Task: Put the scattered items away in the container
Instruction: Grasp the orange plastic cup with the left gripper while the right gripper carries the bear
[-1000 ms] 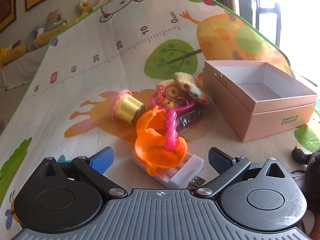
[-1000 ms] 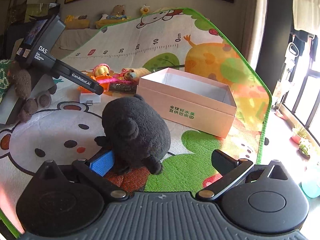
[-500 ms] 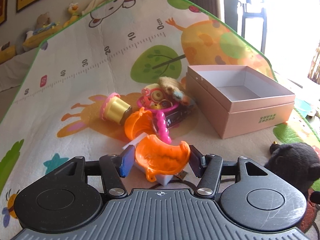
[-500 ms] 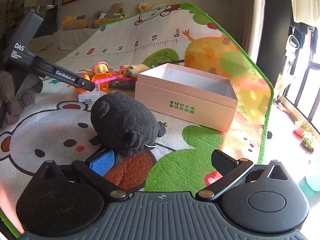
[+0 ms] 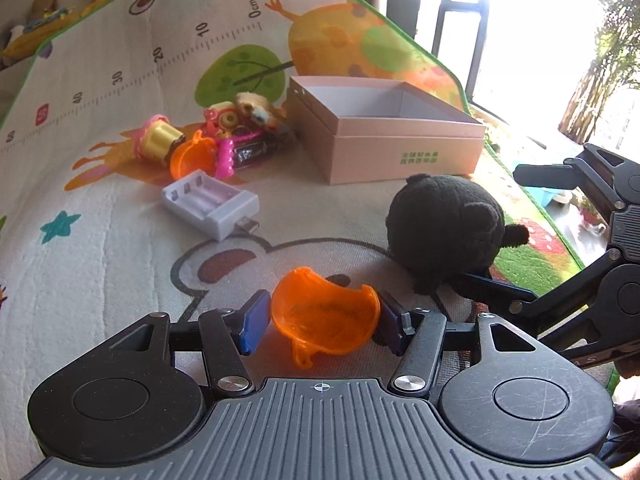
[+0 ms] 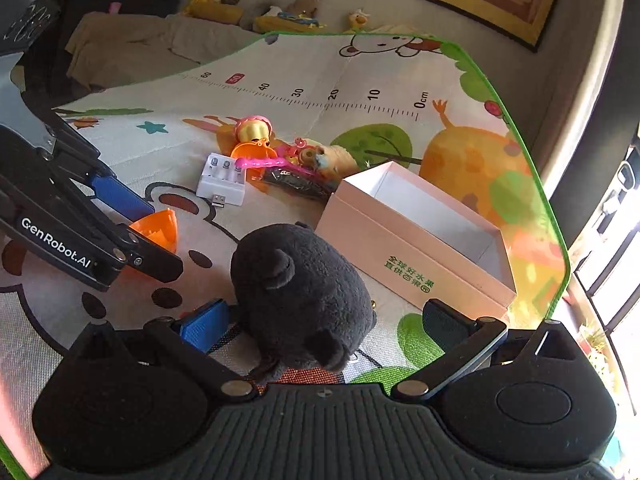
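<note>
An orange half shell (image 5: 324, 320) hangs above the play mat, and my left gripper (image 5: 322, 322) is shut on it. The right wrist view shows the same shell (image 6: 160, 228) in the left gripper (image 6: 136, 228) at the left. A black plush toy (image 6: 300, 296) sits on the mat between the fingers of my right gripper (image 6: 320, 320), which is open; its left pad is close beside the toy. The open pink box (image 5: 400, 148) stands behind the plush (image 5: 444, 228), and no item shows inside it.
Left of the box (image 6: 400, 264) lies a heap: a white battery charger (image 5: 210, 204), a second orange half shell (image 5: 192, 156), a yellow cup with a pink rim (image 5: 158, 144), a dark packet (image 5: 256, 150) and a small stuffed toy (image 5: 256, 106). Cushions and toys line the far wall.
My left gripper closed on the orange half shell, lifted it off the charger and drew it back from the heap. The right gripper moved in around the black plush and stayed open.
</note>
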### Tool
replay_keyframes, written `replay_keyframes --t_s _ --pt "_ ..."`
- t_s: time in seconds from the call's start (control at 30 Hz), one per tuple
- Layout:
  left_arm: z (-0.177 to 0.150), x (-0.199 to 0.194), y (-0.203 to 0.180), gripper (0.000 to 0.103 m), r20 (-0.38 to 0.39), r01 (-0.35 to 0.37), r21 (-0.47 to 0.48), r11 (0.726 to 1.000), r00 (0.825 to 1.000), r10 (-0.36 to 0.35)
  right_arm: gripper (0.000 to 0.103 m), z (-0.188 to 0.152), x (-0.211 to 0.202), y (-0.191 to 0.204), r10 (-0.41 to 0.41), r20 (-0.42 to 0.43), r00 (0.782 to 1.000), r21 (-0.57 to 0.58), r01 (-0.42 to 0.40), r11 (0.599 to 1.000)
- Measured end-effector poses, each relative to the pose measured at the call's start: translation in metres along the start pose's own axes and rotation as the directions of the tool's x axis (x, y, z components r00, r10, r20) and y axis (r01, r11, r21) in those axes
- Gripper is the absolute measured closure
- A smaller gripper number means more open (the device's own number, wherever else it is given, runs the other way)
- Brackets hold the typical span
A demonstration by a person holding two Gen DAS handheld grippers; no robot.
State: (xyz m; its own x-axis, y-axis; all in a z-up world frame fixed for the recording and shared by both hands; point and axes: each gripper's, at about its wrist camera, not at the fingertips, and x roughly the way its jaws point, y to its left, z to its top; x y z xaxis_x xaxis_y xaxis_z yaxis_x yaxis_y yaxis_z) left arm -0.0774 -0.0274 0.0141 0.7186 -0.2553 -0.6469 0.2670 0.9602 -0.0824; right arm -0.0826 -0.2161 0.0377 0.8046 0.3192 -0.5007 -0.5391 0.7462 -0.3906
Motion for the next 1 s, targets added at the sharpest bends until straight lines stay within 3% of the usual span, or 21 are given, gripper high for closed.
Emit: replay_keyframes --t_s 0.07,0.2,0.3,0.6,0.77,1.0 --pt "-0.001 -0.002 0.002 0.035 0.005 0.003 -0.004 1.000 1.000 -0.003 0.000 0.004 0.007 0.004 0.016 -0.005 1.000 -0.010 -0.016 1.000" --pt "-0.002 -0.007 0.004 0.026 0.014 0.003 -0.008 1.000 1.000 -0.003 0.011 0.008 0.013 0.009 0.021 0.006 1.000 -0.023 -0.021 1.000" --pt "-0.003 -0.009 0.006 0.023 0.016 -0.001 -0.018 1.000 1.000 0.001 0.027 0.009 0.012 0.005 0.027 0.012 1.000 0.013 -0.027 1.000" --pt "-0.005 -0.008 -0.003 0.011 0.004 0.031 0.013 0.999 1.000 -0.031 0.035 -0.011 -0.016 -0.028 0.006 -0.011 1.000 0.155 -0.004 0.988" --pt "-0.005 0.001 -0.008 0.012 -0.013 0.012 0.037 0.999 1.000 -0.012 0.039 -0.024 -0.030 -0.046 0.006 -0.023 1.000 0.246 0.000 0.969" --pt "-0.001 0.009 -0.009 0.039 -0.014 -0.039 0.061 0.997 0.999 0.040 0.040 -0.026 -0.031 -0.045 0.000 -0.017 1.000 0.259 0.004 0.966"
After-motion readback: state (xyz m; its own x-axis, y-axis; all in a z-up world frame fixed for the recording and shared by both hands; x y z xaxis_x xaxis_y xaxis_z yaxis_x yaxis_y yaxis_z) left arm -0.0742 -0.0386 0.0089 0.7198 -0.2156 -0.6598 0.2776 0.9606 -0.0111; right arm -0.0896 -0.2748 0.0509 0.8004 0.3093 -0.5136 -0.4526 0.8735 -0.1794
